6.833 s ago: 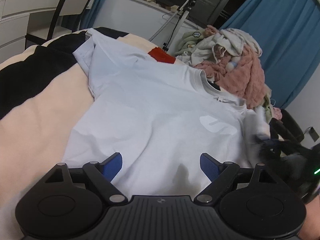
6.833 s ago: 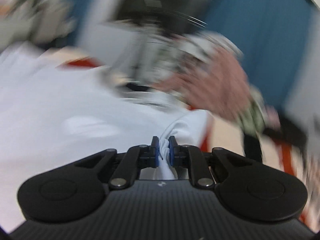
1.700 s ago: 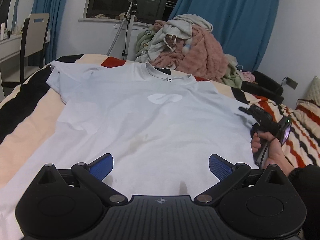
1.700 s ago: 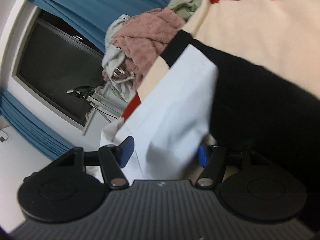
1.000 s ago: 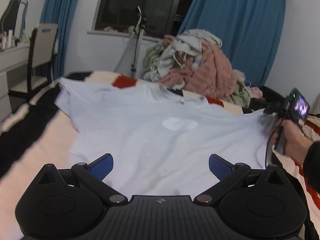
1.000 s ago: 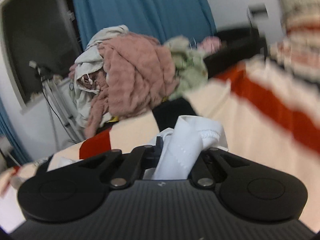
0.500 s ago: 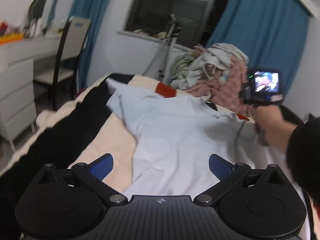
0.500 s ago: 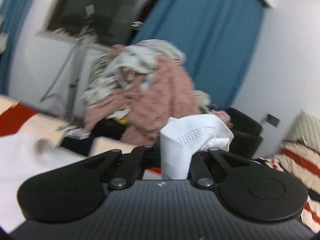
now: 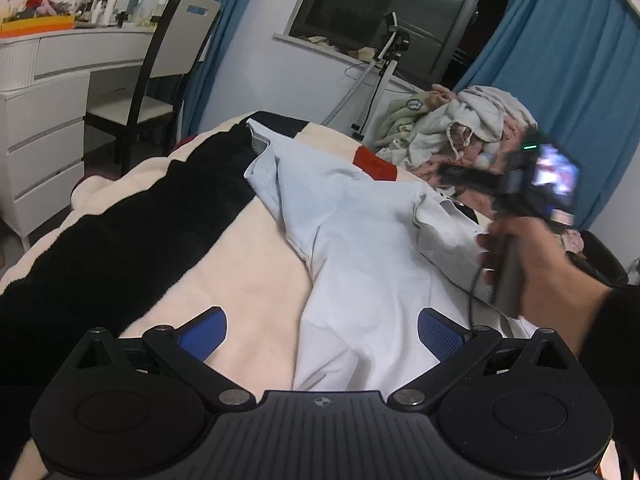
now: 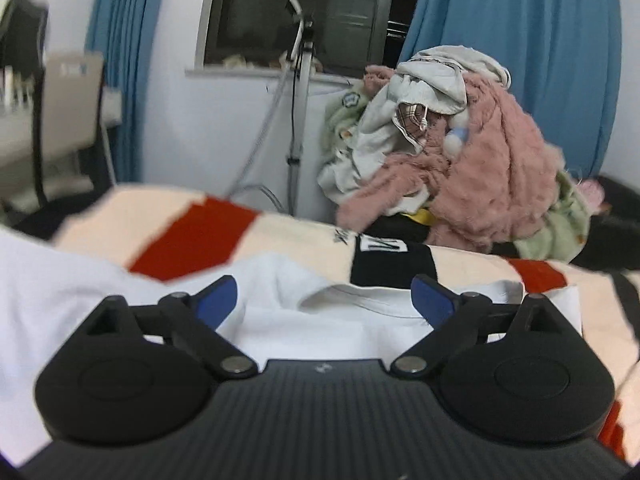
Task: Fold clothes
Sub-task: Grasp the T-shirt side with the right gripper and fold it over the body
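A pale blue T-shirt [image 9: 360, 240] lies on the bed, its right side folded over toward the collar. My left gripper [image 9: 322, 334] hovers open above the shirt's lower left edge, with nothing between its blue pads. A hand holds my right gripper [image 9: 452, 172] over the shirt's collar area. In the right wrist view the right gripper [image 10: 325, 300] has its jaws opening wide. The T-shirt [image 10: 320, 332] and its collar lie just below them, and the pads grip no cloth.
The striped cream, black and red blanket [image 9: 168, 224] covers the bed. A heap of clothes [image 9: 472, 132] with a pink fleece [image 10: 480, 168] is piled at the far end. A tripod [image 9: 384, 64], a chair [image 9: 160, 64] and a white dresser [image 9: 40, 140] stand beyond the bed's left side.
The right gripper carried a pinched fold of the shirt across to the collar and has now let it go, jaws wide. The left gripper shifted toward the shirt's left edge.
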Available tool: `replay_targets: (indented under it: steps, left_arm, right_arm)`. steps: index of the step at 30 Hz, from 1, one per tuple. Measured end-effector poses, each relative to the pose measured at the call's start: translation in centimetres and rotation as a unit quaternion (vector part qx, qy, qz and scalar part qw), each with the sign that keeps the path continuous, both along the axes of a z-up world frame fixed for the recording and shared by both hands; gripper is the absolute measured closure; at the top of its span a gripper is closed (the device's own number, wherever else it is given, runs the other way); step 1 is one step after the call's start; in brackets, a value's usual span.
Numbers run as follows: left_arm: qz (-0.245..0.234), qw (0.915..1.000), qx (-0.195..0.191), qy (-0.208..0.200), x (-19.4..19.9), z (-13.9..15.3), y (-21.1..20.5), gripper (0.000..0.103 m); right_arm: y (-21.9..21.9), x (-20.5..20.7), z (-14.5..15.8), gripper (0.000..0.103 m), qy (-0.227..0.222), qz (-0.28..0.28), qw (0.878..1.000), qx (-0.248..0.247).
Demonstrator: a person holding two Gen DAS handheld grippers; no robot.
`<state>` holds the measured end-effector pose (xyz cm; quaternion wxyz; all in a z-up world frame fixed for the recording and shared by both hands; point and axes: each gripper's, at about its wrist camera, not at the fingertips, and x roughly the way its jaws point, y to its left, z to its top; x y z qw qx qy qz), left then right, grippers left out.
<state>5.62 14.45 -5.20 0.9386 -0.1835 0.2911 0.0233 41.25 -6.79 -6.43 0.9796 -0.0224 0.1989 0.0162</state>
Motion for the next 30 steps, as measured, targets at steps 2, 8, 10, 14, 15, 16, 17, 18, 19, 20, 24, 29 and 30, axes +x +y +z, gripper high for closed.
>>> replay_targets:
  steps: [2, 8, 10, 14, 15, 16, 17, 18, 19, 20, 24, 29, 30]
  left_arm:
    - [0.004, 1.0000, 0.002, -0.004, -0.2, 0.2, -0.1, 0.001]
    - [-0.001, 0.9989, 0.037, -0.030, -1.4, 1.8, -1.6, 0.001]
    - [-0.008, 0.9969, 0.064, -0.046, -2.2, 2.5, -2.6, 0.001]
    - [-0.033, 0.9926, 0.093, -0.070, -4.0, 3.7, -4.6, 0.001]
    - [-0.039, 0.9918, 0.099, -0.071, -4.6, 3.9, -5.0, 0.001]
    - [-0.046, 0.9909, 0.104, -0.072, -5.1, 4.0, -5.5, 0.001]
    - [-0.054, 0.9902, 0.106, -0.073, -5.8, 4.2, -5.9, 0.001]
    - [-0.062, 0.9894, 0.108, -0.074, -6.4, 4.4, -6.3, 0.001]
    - [-0.068, 0.9883, 0.111, -0.079, -7.1, 4.5, -6.6, 0.001]
    - [-0.073, 0.9875, 0.116, -0.078, -7.7, 4.7, -6.9, 0.001]
    - [-0.093, 0.9857, 0.118, -0.078, -10.0, 5.4, -8.2, 0.001]
    - [-0.112, 0.9828, 0.124, -0.077, -11.8, 5.4, -10.1, 0.001]
    - [-0.116, 0.9822, 0.128, -0.074, -11.8, 5.3, -10.5, 0.001]
  right_arm:
    - [-1.1, -1.7, 1.4, 0.008, -0.001, -0.002, 0.999, 0.033]
    - [-3.2, -12.0, 5.1, 0.008, -0.034, 0.033, 0.999, 0.021]
    - [-4.1, -16.5, 6.0, 0.008, -0.045, 0.047, 0.998, 0.024]
    - [-6.1, -26.2, 6.8, 0.008, -0.042, 0.048, 0.997, 0.047]
    - [-6.8, -28.6, 6.7, 0.008, -0.042, 0.046, 0.996, 0.059]
    - [-7.5, -31.0, 6.6, 0.008, -0.041, 0.044, 0.996, 0.071]
    - [-8.0, -33.3, 6.3, 0.008, -0.039, 0.042, 0.995, 0.079]
    - [-8.5, -35.4, 6.0, 0.008, -0.036, 0.039, 0.995, 0.085]
    - [-9.0, -37.5, 5.6, 0.008, -0.033, 0.036, 0.995, 0.091]
    - [-9.4, -39.2, 5.2, 0.008, -0.029, 0.032, 0.995, 0.095]
    - [-10.1, -44.9, 3.3, 0.008, -0.018, 0.006, 0.995, 0.099]
    - [-10.2, -48.6, 1.5, 0.008, -0.016, -0.006, 0.996, 0.090]
    - [-10.3, -48.7, 1.5, 0.008, -0.017, -0.007, 0.996, 0.093]
